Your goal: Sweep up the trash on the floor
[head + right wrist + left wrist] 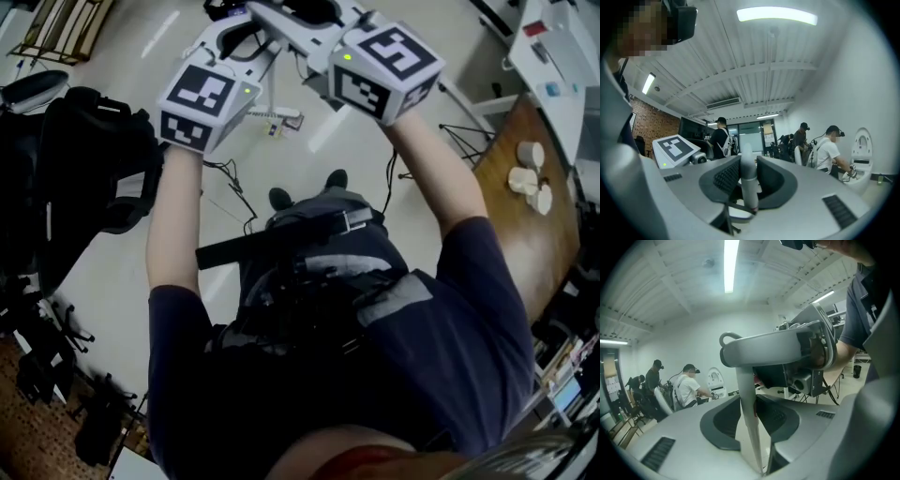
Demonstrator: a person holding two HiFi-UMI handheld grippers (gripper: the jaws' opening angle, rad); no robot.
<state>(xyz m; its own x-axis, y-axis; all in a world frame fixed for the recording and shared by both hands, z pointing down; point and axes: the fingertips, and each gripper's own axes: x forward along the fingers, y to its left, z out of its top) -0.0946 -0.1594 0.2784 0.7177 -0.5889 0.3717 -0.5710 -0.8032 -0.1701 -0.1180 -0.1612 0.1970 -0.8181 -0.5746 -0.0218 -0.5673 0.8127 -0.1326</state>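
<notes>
Starting with the head view, the left gripper (225, 47) and the right gripper (309, 23) are seen held up side by side in front of the person, marker cubes facing the camera. Below and between them, a small pale scrap of trash (275, 119) lies on the light floor (94, 281), just ahead of the person's shoes. A wooden table (525, 225) with white lumps (530, 178) on it is seen at the right edge, and a black chair (84, 159) at the left.

In the left gripper view, the jaws are closed on a flat grey shaft (749, 404) that rises between the pads to a broad grey handle (768, 350) with a hooked end. The right gripper is visible just behind that handle.

In the right gripper view, the jaws are clamped on a round grey pole (747, 180) standing upright between the pads. The left gripper's marker cube (675, 149) is seen at the left, and people (829, 150) stand in the room beyond.
</notes>
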